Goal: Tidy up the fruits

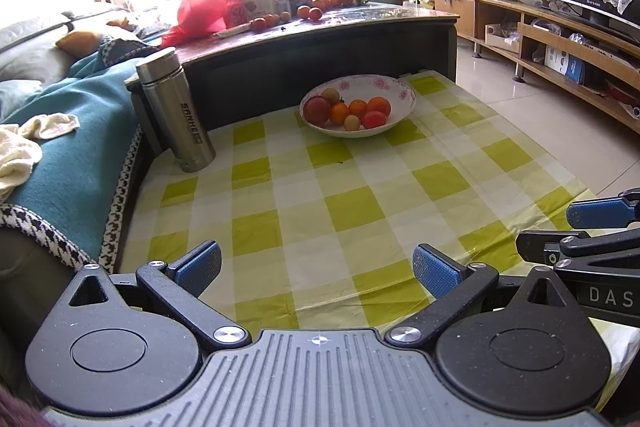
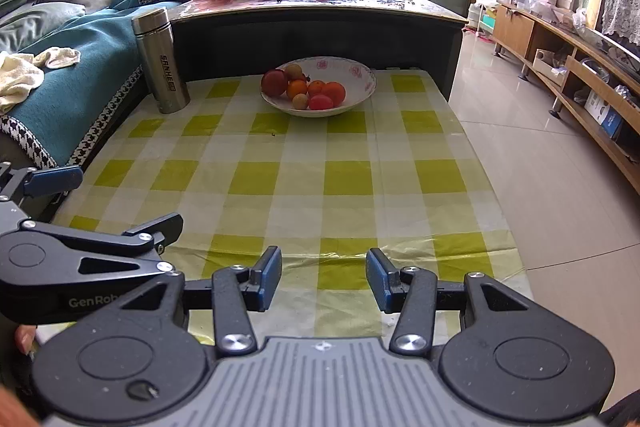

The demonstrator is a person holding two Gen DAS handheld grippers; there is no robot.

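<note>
Jaws on both my grippers stand wide with nothing between them: left gripper (image 1: pixel 318 269) and right gripper (image 2: pixel 324 277) side by side over the near edge of the checked desk (image 2: pixel 340 179). Farther on, the fruit bowl (image 1: pixel 400 107) holds what look like oranges and tomatoes. A steel flask (image 2: pixel 160 61) stands upright to its left.

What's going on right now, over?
Left gripper and right gripper open, empty. Fruits sit in white floral bowl, far end of checked tablecloth. Steel flask off left, path open.
</note>
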